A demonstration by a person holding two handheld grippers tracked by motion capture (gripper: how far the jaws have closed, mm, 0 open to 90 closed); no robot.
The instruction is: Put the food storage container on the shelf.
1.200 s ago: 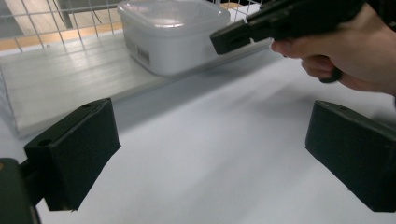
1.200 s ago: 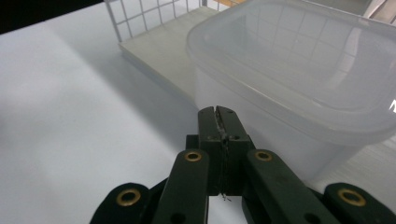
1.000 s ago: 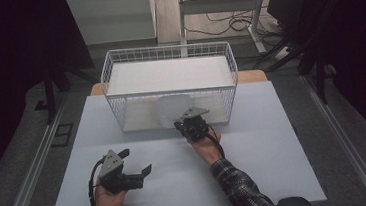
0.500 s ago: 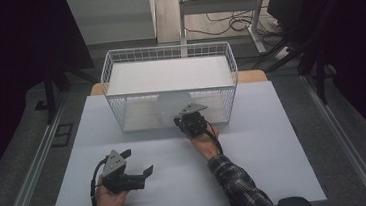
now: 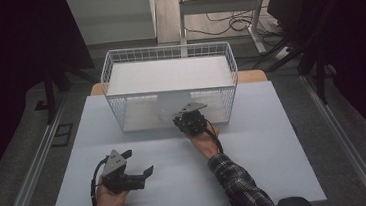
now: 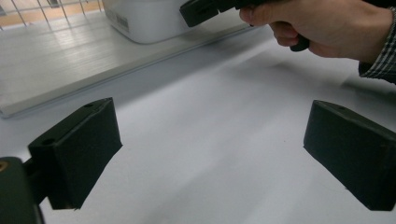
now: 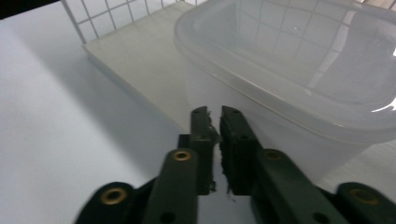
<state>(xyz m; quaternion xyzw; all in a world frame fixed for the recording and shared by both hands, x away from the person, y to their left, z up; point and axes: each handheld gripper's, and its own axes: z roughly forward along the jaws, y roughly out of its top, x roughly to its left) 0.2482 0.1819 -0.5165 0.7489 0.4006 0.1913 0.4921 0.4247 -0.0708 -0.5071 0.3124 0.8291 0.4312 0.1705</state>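
While the translucent plastic container (image 7: 299, 79) sits on the lower shelf board of the white wire basket (image 5: 166, 54), at the open front side facing the person, the right gripper (image 7: 218, 122) is parked right at its near wall, tips just short of the plastic or barely touching, can't tell which. Its fingers (image 7: 201, 128) stand almost together with a thin slit between them, nothing clamped; they've just been opening a hair from fully shut, and the gap holds nothing. In the high view the container reads as a pale block (image 5: 170, 106) behind the front edge of the basket, right gripper (image 5: 186, 117) just in front of it. My read: this is the approach or reset step before a grab, not a grip yet. Next move needs the fingers spread much wider, since the wall and rim are far thicker than that slit, then a pinch on the rim or lid edge and a straight pull out over the shelf lip onto the counter (image 5: 257, 167). Left gripper (image 5: 138, 164) rests well apart on the counter near the person, fingers (image 6: 79, 149) wide open and empty, pointing toward the basket; it's free to steady the basket if the container drags
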